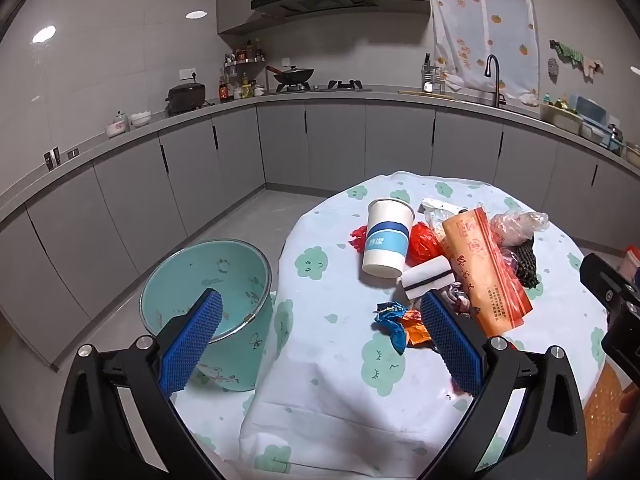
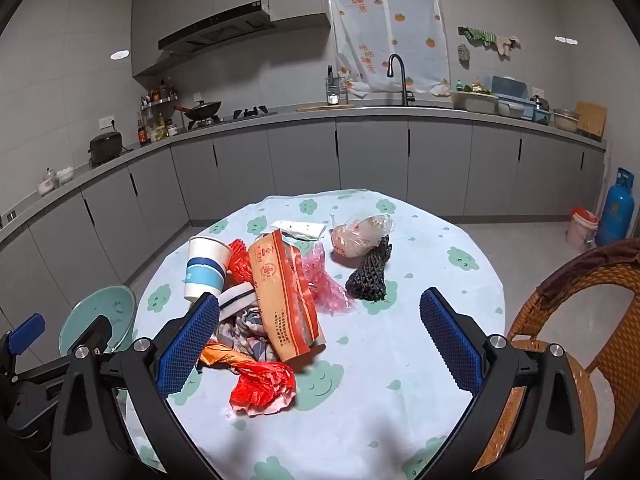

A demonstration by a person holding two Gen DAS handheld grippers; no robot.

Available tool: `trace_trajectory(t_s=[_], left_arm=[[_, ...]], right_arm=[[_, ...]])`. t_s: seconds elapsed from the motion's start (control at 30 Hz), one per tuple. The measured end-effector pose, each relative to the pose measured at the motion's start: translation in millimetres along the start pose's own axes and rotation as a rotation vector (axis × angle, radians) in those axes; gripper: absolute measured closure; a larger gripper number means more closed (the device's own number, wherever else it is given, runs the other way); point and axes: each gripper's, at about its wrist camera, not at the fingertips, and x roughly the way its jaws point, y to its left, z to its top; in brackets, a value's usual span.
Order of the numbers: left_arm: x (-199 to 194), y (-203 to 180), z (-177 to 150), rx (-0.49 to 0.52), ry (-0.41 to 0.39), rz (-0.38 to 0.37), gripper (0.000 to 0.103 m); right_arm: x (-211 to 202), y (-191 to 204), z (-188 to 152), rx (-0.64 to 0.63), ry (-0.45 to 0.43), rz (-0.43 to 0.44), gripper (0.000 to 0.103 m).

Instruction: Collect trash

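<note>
Trash lies in a heap on a round table (image 2: 420,360) with a cloud-print cloth. A white paper cup with a blue band (image 1: 387,238) (image 2: 206,268) stands at the heap's left. Beside it lie an orange printed bag (image 1: 486,270) (image 2: 284,300), a white and black sponge (image 1: 426,278), red crumpled plastic (image 2: 262,388), a black foam net (image 2: 370,276) and a blue and orange wrapper (image 1: 396,326). A teal bin (image 1: 208,312) stands on the floor left of the table. My left gripper (image 1: 320,308) hovers open over the table's left edge, nothing between its jaws. My right gripper (image 2: 320,308) is open above the heap.
A wicker chair (image 2: 600,320) stands at the table's right. Grey kitchen cabinets and a counter (image 2: 360,108) with a stove and sink run along the far walls. A blue gas cylinder (image 2: 616,208) and a small white bucket (image 2: 582,228) stand at the far right.
</note>
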Motion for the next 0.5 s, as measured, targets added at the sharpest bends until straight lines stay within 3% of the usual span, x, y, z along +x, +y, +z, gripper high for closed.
trace_trajectory(t_s=[0.5], left_arm=[[-2.0, -1.4, 0.2, 0.001, -0.001, -0.002, 0.005]], right_arm=[[3.8, -1.7, -1.8, -0.002, -0.002, -0.006, 0.004]])
